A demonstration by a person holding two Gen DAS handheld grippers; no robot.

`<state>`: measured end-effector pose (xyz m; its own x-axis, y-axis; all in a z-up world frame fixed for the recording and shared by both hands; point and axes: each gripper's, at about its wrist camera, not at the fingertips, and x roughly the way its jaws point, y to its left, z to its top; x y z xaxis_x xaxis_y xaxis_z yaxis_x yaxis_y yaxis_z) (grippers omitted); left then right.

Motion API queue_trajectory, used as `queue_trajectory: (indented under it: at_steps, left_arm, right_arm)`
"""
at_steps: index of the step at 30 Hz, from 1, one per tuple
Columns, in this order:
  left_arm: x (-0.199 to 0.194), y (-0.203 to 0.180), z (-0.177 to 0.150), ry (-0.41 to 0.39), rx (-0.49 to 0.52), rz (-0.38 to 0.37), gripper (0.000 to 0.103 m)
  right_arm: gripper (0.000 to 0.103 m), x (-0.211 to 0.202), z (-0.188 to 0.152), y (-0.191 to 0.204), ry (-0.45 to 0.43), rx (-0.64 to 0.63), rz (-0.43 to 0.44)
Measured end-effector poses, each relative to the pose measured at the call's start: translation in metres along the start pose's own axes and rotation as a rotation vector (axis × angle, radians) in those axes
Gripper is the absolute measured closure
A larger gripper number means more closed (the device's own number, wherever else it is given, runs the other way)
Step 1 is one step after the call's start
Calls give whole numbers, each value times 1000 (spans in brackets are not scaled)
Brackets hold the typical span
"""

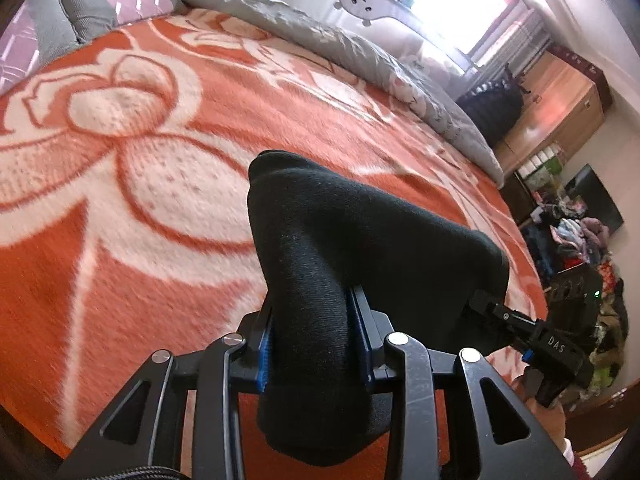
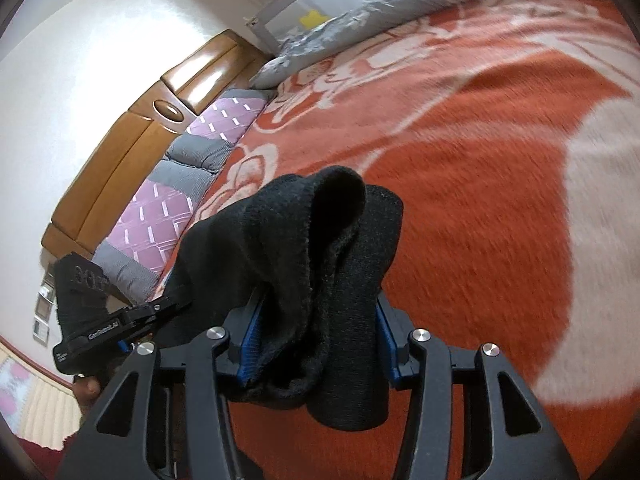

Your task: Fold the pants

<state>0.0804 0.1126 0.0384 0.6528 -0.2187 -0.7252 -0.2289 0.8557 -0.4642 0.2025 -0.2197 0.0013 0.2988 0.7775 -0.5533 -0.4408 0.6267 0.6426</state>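
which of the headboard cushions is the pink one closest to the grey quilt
The pink cushion at the far end of the row, with white dashes; its end sits right by the grey quilt. The other pink cushion lies past two grey cushions.

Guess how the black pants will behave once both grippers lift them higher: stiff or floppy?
Likely floppy: the black pants sag between the left gripper and right gripper. The knit looks thick and fuzzy, so probably not slippery in the pads.

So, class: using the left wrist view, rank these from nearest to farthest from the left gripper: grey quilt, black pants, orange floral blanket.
1. Black knit pants, clamped in the left gripper.
2. Orange floral blanket, beneath and ahead.
3. Grey rumpled quilt, along the far edge.
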Motion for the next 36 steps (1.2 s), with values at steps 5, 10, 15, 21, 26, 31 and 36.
queue_trajectory:
  at_steps: [5,10,15,21,26,31,36]
  left_arm:
    - [5,15,15,-24,-24,45,70]
    - [15,29,28,-37,-40,100,70]
    - [26,40,35,-37,-57,133,70]
    - [37,50,40,-33,-72,155,70]
    - [47,61,39,-16,-87,166,70]
    - [62,75,33,20,-106,169,70]
    - [66,79,31,25,-101,165,66]
  right_arm:
    - [53,23,21,12,6,-53,-11]
    - [53,50,36,22,20,-106,-27]
    - [53,73,46,24,47,-129,-39]
    - [53,95,52,22,79,-130,-42]
    - [53,109,52,17,108,-122,-43]
    - [51,123,45,10,145,-113,-71]
    - [46,125,43,4,145,-112,-94]
